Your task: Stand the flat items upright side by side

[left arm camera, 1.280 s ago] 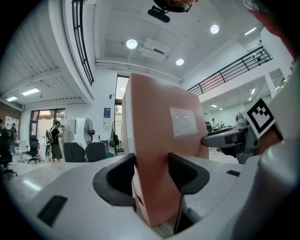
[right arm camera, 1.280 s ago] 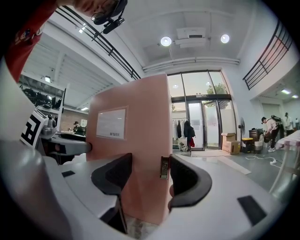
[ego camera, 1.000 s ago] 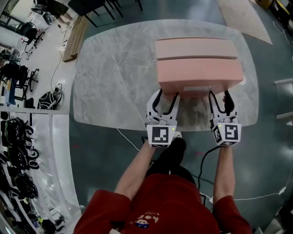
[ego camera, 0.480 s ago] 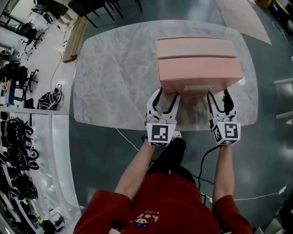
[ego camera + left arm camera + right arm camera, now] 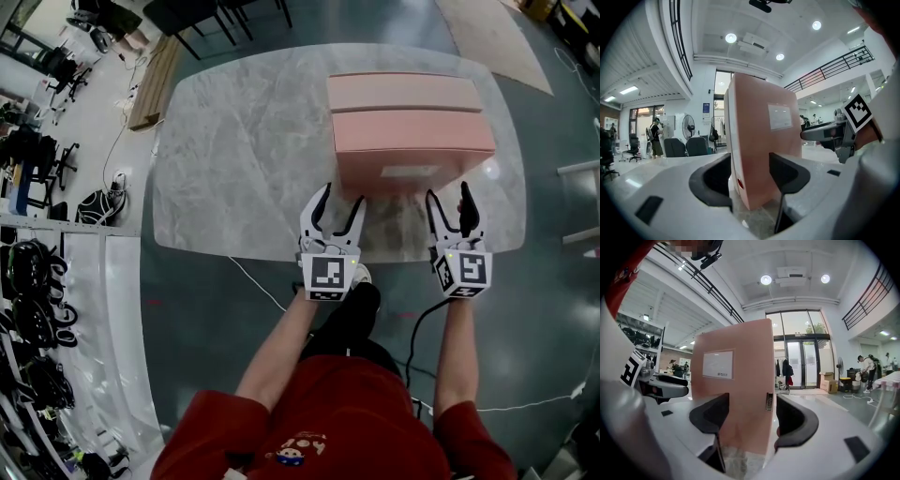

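Marble table [image 5: 244,150], near edge: my left gripper [image 5: 332,208] open, straddling front pink box [image 5: 412,141] at left corner. My right gripper [image 5: 451,208], jaws just opening, wide around right corner, not pressing. Front pink box upright; second pink box [image 5: 405,92] upright, flush behind it.

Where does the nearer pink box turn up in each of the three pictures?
Head view: the nearer pink box sits right of centre in the upper half, on the marble table.
Left gripper view: centre, standing upright, its left corner edge nearest the camera.
Right gripper view: centre, upright, its right edge nearest the camera.
Shared landmark: the white label on its near face.
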The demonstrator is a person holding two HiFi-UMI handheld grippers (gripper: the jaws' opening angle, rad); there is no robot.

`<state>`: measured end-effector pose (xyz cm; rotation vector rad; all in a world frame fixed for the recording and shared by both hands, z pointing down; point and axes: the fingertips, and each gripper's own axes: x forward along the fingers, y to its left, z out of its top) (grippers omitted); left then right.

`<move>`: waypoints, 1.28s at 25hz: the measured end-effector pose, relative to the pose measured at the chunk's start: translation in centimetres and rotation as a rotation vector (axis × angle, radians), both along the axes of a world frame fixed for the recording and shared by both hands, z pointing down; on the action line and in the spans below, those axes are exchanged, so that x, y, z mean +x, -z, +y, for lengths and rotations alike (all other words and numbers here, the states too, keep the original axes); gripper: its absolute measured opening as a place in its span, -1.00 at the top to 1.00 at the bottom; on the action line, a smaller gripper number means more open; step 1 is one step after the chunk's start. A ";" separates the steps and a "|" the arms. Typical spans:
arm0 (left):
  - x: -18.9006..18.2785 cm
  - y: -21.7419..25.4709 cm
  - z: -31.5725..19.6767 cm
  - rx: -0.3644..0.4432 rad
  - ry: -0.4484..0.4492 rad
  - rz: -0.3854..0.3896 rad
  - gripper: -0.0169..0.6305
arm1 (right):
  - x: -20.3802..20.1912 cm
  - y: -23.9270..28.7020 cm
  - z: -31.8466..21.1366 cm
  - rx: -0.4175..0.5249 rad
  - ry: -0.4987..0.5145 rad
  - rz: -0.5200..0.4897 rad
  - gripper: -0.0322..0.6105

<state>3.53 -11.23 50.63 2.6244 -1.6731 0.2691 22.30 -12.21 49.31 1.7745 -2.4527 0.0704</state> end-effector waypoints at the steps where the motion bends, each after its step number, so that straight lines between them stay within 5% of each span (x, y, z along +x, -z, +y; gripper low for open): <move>1: -0.3 0.1 0.3 0.001 0.003 0.002 0.22 | -0.1 0.1 0.4 -0.001 -0.004 -0.004 0.00; 23: -7.0 9.2 14.9 0.094 0.130 0.026 0.22 | -3.6 9.1 15.0 0.087 -0.076 -0.074 0.02; 32: -12.9 14.1 17.9 0.125 0.202 0.019 0.34 | -6.9 13.4 16.5 0.105 -0.086 -0.043 0.44</move>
